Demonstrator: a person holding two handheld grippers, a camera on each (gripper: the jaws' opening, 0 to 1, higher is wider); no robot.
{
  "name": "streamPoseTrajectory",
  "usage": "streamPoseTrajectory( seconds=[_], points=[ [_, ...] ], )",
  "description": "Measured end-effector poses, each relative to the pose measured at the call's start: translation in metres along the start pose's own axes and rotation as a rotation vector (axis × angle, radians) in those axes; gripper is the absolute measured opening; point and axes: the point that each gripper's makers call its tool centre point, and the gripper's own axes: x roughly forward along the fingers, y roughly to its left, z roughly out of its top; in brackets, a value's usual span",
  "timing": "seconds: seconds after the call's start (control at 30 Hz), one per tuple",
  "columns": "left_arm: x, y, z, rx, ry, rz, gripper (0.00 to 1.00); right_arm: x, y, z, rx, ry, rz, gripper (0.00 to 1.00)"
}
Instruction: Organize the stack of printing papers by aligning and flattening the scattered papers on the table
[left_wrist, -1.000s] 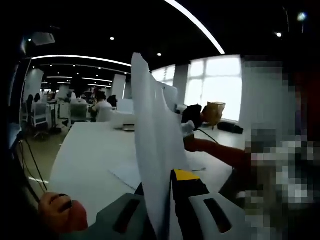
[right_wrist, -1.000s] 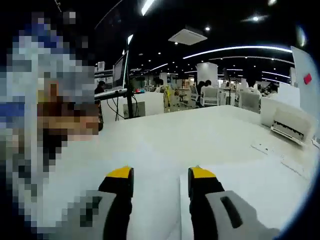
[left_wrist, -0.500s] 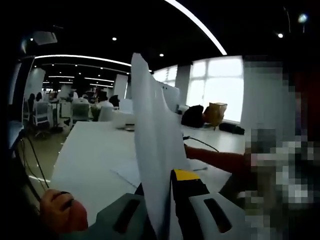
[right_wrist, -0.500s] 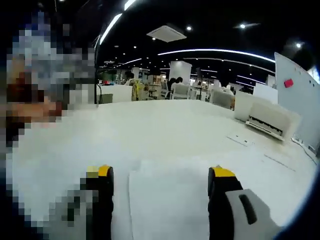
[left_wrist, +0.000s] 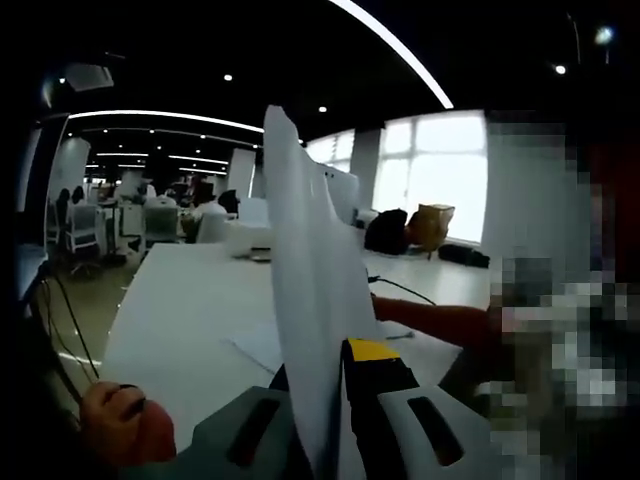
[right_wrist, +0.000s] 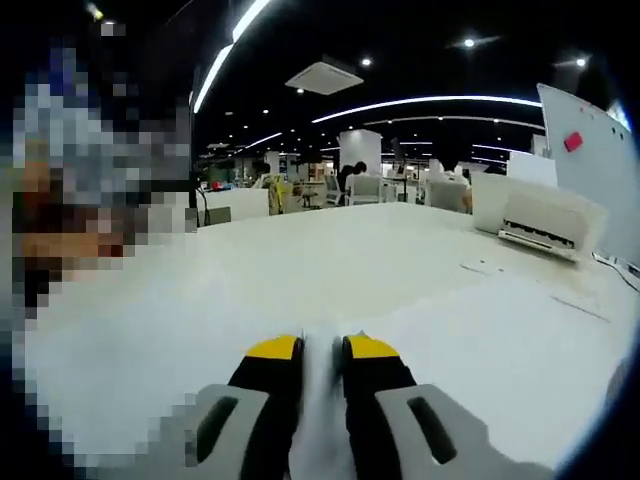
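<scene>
In the left gripper view my left gripper (left_wrist: 325, 372) is shut on a bundle of white printing papers (left_wrist: 305, 260), which stands upright on edge and hides the left jaw's tip. More loose paper (left_wrist: 258, 345) lies flat on the white table (left_wrist: 185, 300) behind it. In the right gripper view my right gripper (right_wrist: 322, 350) is shut on the near edge of a white sheet (right_wrist: 320, 400) that lies low over the table (right_wrist: 300, 270); its yellow-tipped jaws stand almost together with the paper between them.
A hand (left_wrist: 120, 425) shows at the lower left of the left gripper view, and a red-sleeved arm (left_wrist: 430, 322) reaches across the table at right near a cable (left_wrist: 400, 286). A white printer (right_wrist: 540, 215) and a whiteboard (right_wrist: 590, 150) stand at the far right.
My right gripper opened wide over the sheet, then shut on its near edge. The left gripper still holds the upright papers. The red-sleeved arm has shifted slightly.
</scene>
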Motion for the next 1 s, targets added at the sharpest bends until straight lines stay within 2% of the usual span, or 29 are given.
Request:
streamPoseTrajectory(
  seconds=[0.2, 0.33, 0.37, 0.43, 0.7, 0.8, 0.93, 1.0],
  points=[
    [-0.001, -0.001, 0.001, 0.003, 0.000, 0.000, 0.06, -0.006, -0.001, 0.001, 0.013, 0.013, 0.002, 0.08],
    [-0.001, -0.002, 0.001, 0.003, 0.000, 0.002, 0.06, -0.018, -0.004, 0.013, 0.003, 0.012, -0.025, 0.05],
    [0.000, -0.002, 0.001, 0.002, 0.000, 0.001, 0.06, -0.023, -0.004, 0.018, 0.024, 0.004, -0.035, 0.00],
    [0.000, -0.003, 0.002, 0.000, -0.005, -0.001, 0.06, -0.030, -0.004, 0.031, 0.066, -0.033, -0.027, 0.00],
    [0.003, -0.006, 0.004, -0.004, -0.013, -0.009, 0.06, -0.060, -0.003, 0.067, 0.074, -0.114, -0.032, 0.00],
    [0.005, -0.007, 0.006, -0.010, -0.027, -0.013, 0.06, -0.083, 0.006, 0.097, 0.095, -0.191, -0.010, 0.00],
    [0.010, -0.008, 0.005, -0.025, -0.037, -0.019, 0.06, -0.114, 0.015, 0.134, 0.067, -0.281, -0.002, 0.00],
    [0.013, -0.009, 0.005, -0.034, -0.042, -0.023, 0.06, -0.128, 0.022, 0.144, 0.053, -0.291, 0.004, 0.00]
  ],
)
